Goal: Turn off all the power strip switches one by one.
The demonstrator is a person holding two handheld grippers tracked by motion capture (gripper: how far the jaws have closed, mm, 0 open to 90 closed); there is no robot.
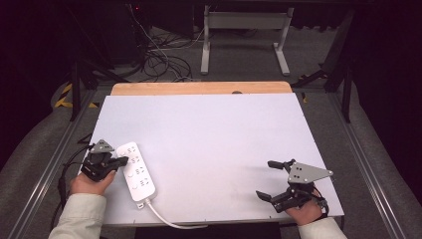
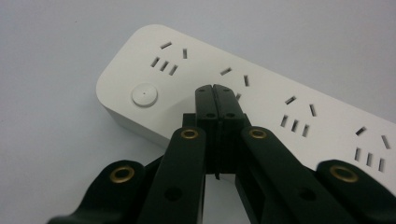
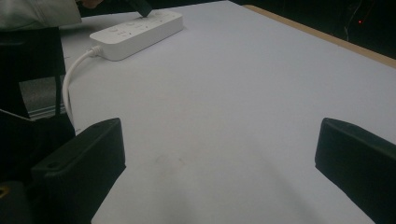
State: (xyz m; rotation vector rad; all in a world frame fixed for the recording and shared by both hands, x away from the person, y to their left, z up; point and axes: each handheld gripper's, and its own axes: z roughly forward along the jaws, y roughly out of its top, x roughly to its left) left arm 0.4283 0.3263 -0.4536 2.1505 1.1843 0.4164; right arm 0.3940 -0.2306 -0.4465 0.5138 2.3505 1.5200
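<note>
A white power strip lies at the left of the white table top, its cable running off the front edge. My left gripper is shut with nothing held, its tips over the strip's top face between two sockets. In the left gripper view the closed jaws end just right of a round button on the power strip. My right gripper stands open near the front right corner, nothing between its jaws. The right gripper view shows the power strip far off, with the right gripper over bare table.
The white board covers a wooden table whose back edge shows beyond it. Metal rails run along both sides. Cables and a table frame lie on the floor behind.
</note>
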